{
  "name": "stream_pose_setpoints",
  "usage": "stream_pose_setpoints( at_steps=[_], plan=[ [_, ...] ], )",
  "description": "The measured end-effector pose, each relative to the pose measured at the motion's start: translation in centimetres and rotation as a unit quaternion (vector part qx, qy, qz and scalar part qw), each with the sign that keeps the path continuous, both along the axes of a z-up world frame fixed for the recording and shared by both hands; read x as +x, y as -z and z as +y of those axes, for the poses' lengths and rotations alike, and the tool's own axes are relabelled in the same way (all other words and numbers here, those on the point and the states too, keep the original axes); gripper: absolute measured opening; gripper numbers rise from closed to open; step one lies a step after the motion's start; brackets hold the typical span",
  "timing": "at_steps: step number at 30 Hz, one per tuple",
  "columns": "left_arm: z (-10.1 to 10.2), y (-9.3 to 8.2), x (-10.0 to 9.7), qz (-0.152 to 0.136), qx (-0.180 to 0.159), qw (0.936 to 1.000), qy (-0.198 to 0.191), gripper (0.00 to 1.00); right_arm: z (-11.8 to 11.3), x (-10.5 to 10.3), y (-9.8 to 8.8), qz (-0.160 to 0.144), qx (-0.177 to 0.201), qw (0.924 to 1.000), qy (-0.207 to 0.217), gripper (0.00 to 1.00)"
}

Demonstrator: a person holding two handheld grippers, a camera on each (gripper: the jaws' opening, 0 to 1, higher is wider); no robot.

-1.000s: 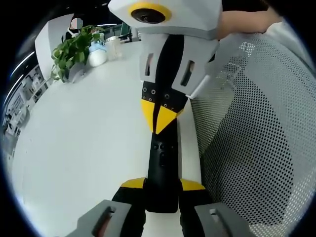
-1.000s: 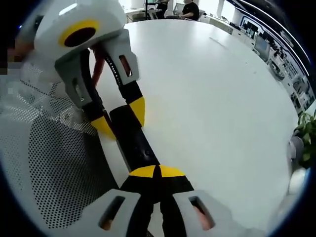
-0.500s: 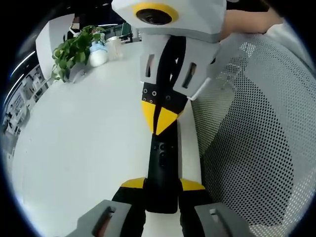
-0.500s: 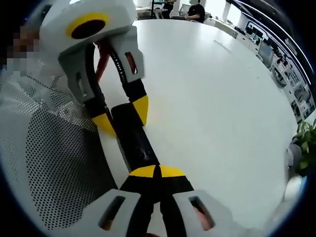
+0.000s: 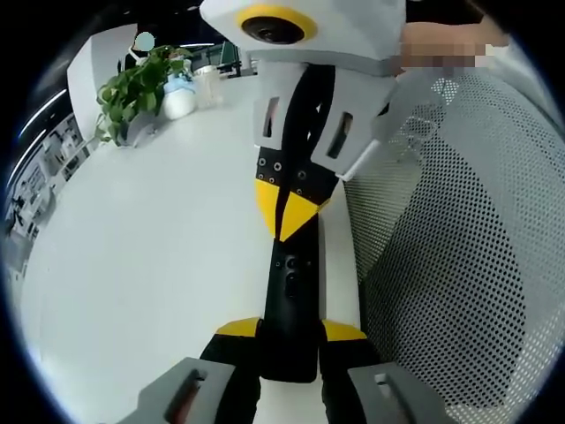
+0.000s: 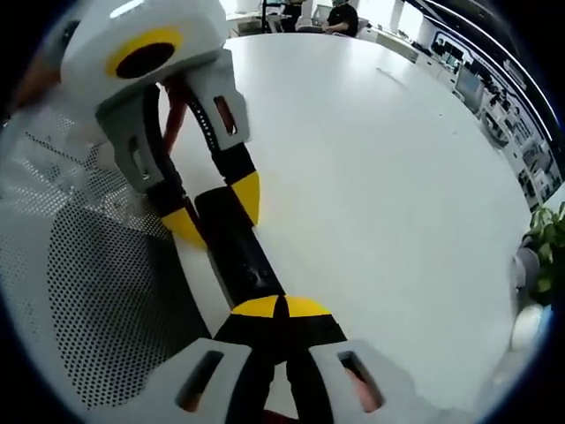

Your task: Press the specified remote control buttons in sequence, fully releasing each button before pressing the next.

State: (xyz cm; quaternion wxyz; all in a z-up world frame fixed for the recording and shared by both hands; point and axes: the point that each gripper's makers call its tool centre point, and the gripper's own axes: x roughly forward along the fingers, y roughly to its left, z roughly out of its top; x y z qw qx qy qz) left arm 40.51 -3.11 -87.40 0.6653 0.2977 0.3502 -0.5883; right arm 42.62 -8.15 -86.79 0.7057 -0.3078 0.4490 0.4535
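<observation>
- The remote control (image 5: 290, 300) lies long and black on the white tabletop (image 5: 150, 265), its near end pinched between the yellow tips of the left tongs (image 5: 290, 330) at 6 o'clock in the left gripper view; that grip likely steadies it against pressing.
- The right tongs (image 5: 289, 220) come in from 12 o'clock, tips pressed together into one point resting on the remote's far end, seemingly on a button; a narrow tip suits single keys.
- In the right gripper view those tongs (image 6: 281, 306) sit at 6 o'clock, the remote (image 6: 237, 246) running toward 11.
- A perforated chair back (image 5: 459, 247) stands at 3 o'clock; a plant (image 5: 132, 93) at 10.
- No brand, label or key marking is readable.
</observation>
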Motion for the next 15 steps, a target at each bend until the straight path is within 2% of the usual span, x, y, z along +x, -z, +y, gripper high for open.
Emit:
stream_pose_setpoints(
  at_steps=[8, 15],
  plan=[
    [-0.02, -0.01, 0.00, -0.001, -0.002, 1.0000, -0.002, 0.24, -0.11, 0.01, -0.01, 0.014, 0.004, 0.9997, 0.020, 0.00],
    [-0.04, -0.02, -0.03, -0.001, -0.002, 1.0000, -0.004, 0.24, -0.06, -0.07, -0.02, 0.013, 0.004, 0.9998, 0.015, 0.00]
  ],
)
